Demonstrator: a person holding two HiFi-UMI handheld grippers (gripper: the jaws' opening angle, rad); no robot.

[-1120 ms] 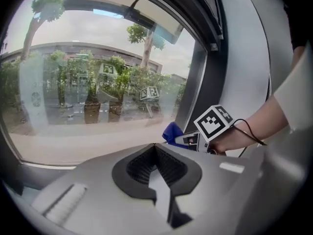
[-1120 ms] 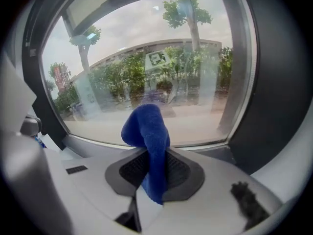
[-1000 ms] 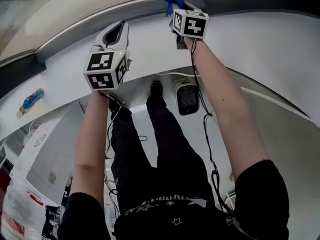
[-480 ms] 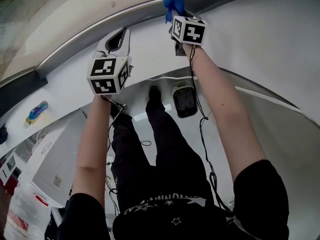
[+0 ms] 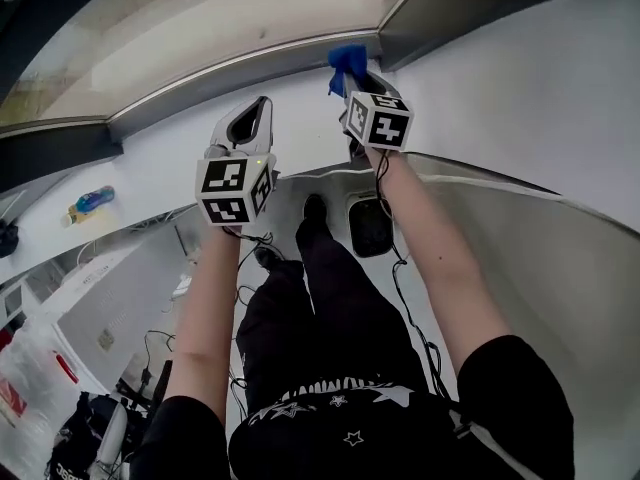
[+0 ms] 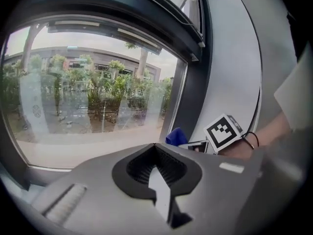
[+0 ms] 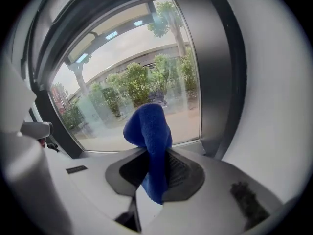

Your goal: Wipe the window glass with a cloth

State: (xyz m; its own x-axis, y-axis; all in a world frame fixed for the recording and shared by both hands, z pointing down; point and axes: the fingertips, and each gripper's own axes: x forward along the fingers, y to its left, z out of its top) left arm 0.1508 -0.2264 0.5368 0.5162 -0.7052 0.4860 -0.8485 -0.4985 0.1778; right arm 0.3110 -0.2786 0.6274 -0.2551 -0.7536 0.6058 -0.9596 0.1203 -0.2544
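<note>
Right gripper view: right gripper point(image 7: 152, 173) pinches blue cloth point(image 7: 146, 126), held near window glass point(image 7: 127, 82); left gripper point(image 6: 156, 173) pressed together, empty; thin pinch may let the blue cloth slip under wiping pressure.

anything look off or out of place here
Nothing looks spilled or broken. The glass looks hazy and streaked, which suits the wiping job. The cloth is bunched in the right gripper, not spread flat. The left gripper is shut on nothing.
</note>
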